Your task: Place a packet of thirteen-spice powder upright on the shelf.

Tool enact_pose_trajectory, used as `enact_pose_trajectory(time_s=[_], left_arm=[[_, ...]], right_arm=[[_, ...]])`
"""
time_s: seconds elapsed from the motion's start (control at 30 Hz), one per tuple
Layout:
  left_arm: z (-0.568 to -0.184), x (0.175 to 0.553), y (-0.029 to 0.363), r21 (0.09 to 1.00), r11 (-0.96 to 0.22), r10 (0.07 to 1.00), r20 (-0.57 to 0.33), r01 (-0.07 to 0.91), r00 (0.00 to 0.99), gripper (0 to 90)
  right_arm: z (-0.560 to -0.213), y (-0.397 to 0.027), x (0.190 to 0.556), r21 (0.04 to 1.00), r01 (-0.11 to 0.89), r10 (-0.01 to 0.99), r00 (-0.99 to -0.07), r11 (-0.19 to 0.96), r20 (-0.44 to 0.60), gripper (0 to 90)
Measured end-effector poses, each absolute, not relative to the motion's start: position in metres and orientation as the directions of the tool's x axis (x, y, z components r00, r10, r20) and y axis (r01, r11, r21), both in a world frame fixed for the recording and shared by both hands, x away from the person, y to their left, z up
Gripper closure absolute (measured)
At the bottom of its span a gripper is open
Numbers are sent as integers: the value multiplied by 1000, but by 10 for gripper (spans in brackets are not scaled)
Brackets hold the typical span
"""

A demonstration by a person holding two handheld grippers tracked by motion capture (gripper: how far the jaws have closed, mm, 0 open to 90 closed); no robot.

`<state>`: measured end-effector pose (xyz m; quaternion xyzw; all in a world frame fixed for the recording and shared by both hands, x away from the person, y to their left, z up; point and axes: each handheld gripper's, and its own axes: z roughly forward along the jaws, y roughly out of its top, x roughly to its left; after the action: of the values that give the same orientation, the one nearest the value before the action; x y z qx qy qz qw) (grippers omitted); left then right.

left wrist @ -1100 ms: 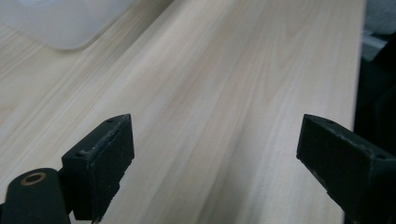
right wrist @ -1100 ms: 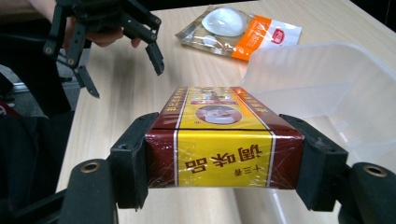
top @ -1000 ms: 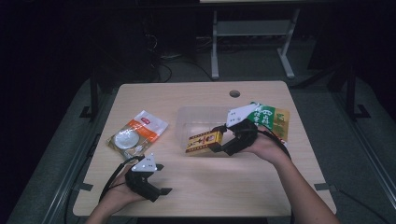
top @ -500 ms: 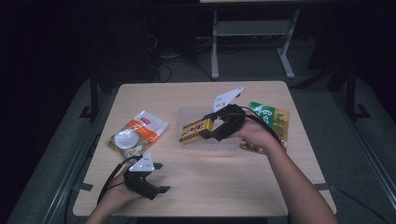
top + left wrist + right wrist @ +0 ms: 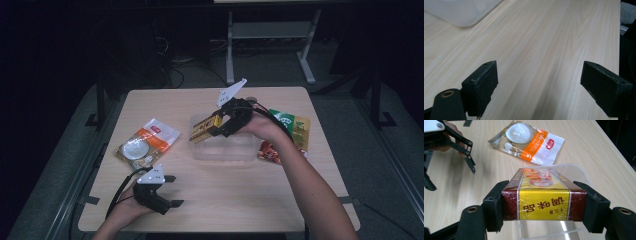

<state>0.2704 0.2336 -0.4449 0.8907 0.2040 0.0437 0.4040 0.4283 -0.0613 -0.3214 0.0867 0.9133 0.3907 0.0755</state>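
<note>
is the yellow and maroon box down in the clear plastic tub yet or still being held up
Held up, not in. The right gripper clamps the box at both ends above the clear tub; the right gripper view shows tub rim beneath it.

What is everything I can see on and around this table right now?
Seasoning box: one, dark red and yellow, clamped between the right gripper's pads, held above the container.
Clear plastic container: one, see-through, middle of the table.
Orange and white food pouch: one, flat on the table's left part.
Green packet: one, on the table's right part, partly under the right arm.
Red packet: one, beside the container's right end.
Table: one, light wood.
Metal stand: one, grey, on the floor behind the table.
Left gripper: one, black, jaws open, near the table's front edge.
Right gripper: one, black, shut on the box.
</note>
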Motion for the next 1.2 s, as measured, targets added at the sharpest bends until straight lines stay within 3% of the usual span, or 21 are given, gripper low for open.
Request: enact_pose_trajectory(time_s=[0.53,1.2], left_arm=[[-443,271,237,754,-565,404,-100,334,909,139],[-444,269,235,754,-566,384,-118,334,916,138]], right_arm=[[-335,-41,452,681,93,207,-975,727,-87,315],[-340,-26,461,707,96,216,-973,700,-82,314]])
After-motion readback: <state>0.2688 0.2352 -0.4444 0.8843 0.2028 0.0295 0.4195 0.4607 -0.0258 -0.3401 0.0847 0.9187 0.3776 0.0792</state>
